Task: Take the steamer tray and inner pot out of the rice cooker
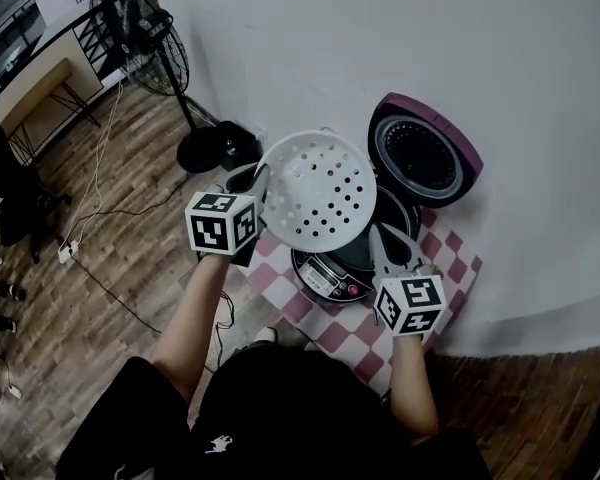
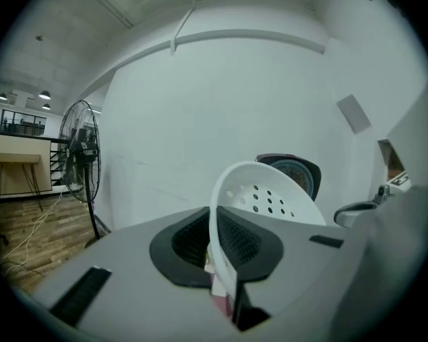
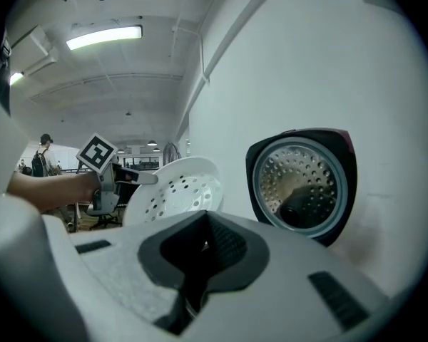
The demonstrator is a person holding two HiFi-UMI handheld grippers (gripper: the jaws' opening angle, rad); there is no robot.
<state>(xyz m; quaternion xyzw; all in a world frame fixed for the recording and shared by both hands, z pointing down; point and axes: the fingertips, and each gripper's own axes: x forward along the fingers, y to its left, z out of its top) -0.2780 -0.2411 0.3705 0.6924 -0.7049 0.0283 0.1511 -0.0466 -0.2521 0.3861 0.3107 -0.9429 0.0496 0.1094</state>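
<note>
Seen from the head view, a person stands over a rice cooker (image 1: 327, 276) on a counter covered with a red-and-white checked cloth (image 1: 450, 258), right of centre. The cooker's purple lid (image 1: 425, 158) stands open against the white wall.

The left gripper (image 1: 260, 180), at centre left, has its fingers clamped on the rim of the white perforated steamer tray (image 1: 320, 193). The tray is tilted in the air above the cooker's mouth, clear of it. The left gripper view shows the thin rim pinched edge-on between the dark fingers (image 2: 239, 237).

The right gripper (image 1: 378, 231) hovers by the cooker's right side, its fingers closed on nothing. The dark inner pot (image 1: 360, 255) sits inside the cooker, partly hidden by the tray.

A floor fan (image 1: 145, 38) stands at upper left.
</note>
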